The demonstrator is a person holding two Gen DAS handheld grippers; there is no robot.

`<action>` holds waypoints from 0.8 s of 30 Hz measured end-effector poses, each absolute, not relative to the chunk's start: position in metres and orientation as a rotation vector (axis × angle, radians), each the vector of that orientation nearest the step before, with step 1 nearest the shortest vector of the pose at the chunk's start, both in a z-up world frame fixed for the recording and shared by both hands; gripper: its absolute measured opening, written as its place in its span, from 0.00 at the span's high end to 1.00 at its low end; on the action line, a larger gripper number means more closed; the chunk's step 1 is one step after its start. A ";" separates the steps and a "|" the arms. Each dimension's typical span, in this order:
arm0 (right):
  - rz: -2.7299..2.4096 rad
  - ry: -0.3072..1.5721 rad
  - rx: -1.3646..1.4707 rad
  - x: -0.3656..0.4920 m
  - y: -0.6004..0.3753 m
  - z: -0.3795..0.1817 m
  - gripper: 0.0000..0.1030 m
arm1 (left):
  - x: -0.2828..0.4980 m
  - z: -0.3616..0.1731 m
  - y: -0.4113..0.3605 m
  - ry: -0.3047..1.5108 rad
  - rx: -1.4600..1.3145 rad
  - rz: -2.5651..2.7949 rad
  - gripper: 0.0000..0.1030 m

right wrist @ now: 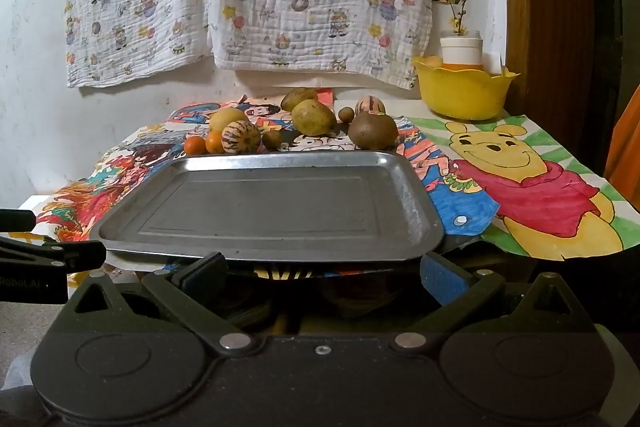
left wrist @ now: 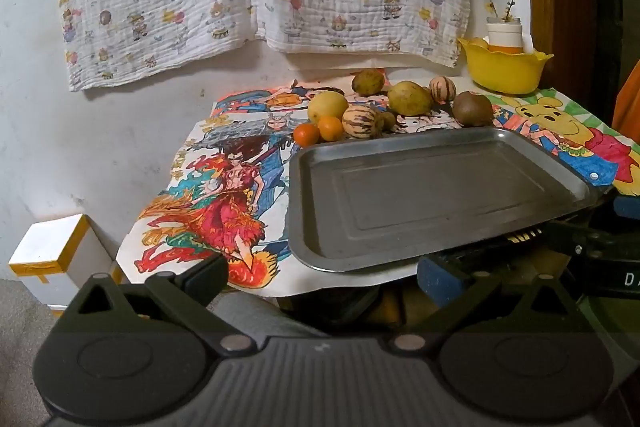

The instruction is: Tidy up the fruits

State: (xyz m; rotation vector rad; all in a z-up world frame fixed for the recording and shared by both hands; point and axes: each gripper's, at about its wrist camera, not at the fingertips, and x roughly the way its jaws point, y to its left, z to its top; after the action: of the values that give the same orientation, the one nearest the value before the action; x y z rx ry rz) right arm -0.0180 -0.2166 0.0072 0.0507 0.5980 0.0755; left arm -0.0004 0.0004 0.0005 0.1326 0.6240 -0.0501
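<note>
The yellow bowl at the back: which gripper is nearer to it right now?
Right. The right gripper sits at the tray's near edge, on the yellow bowl's side; the left gripper is further left, by the tray's other corner. Both stand open, well short.

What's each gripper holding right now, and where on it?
Nothing. Left gripper and right gripper both stand open and empty, short of the steel tray; the fruits lie untouched behind it.

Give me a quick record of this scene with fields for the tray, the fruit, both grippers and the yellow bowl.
tray: metal, bare, nothing on it
fruit: loose cluster on the drawings behind the tray
left gripper: open, holding nothing
right gripper: open, holding nothing, at the tray's near edge
yellow bowl: back right, holds a white container
</note>
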 end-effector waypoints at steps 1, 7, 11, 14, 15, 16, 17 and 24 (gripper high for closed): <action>0.076 0.599 0.051 -0.018 -0.217 0.007 0.00 | -0.002 0.004 0.007 0.625 0.132 -0.050 0.00; 0.075 0.599 0.050 -0.018 -0.216 0.007 0.00 | -0.003 0.004 0.009 0.626 0.132 -0.050 0.00; 0.076 0.600 0.051 -0.018 -0.216 0.007 0.00 | -0.002 0.003 0.007 0.628 0.131 -0.049 0.00; 0.075 0.599 0.051 -0.018 -0.216 0.007 0.00 | -0.004 0.003 0.009 0.630 0.128 -0.046 0.00; 0.075 0.600 0.051 -0.018 -0.216 0.007 0.00 | -0.004 0.003 0.010 0.629 0.128 -0.046 0.00; 0.075 0.600 0.051 -0.018 -0.216 0.007 0.00 | -0.001 0.000 0.007 0.630 0.130 -0.043 0.00; 0.076 0.600 0.051 -0.018 -0.216 0.007 0.00 | -0.001 0.000 0.007 0.630 0.130 -0.043 0.00; 0.076 0.600 0.051 -0.018 -0.216 0.007 0.00 | -0.001 -0.001 0.007 0.630 0.129 -0.044 0.00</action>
State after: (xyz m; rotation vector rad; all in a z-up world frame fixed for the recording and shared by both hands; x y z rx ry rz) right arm -0.0182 -0.2161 0.0074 0.0508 0.6002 0.0759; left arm -0.0010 0.0069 -0.0007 0.1288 0.6304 -0.0436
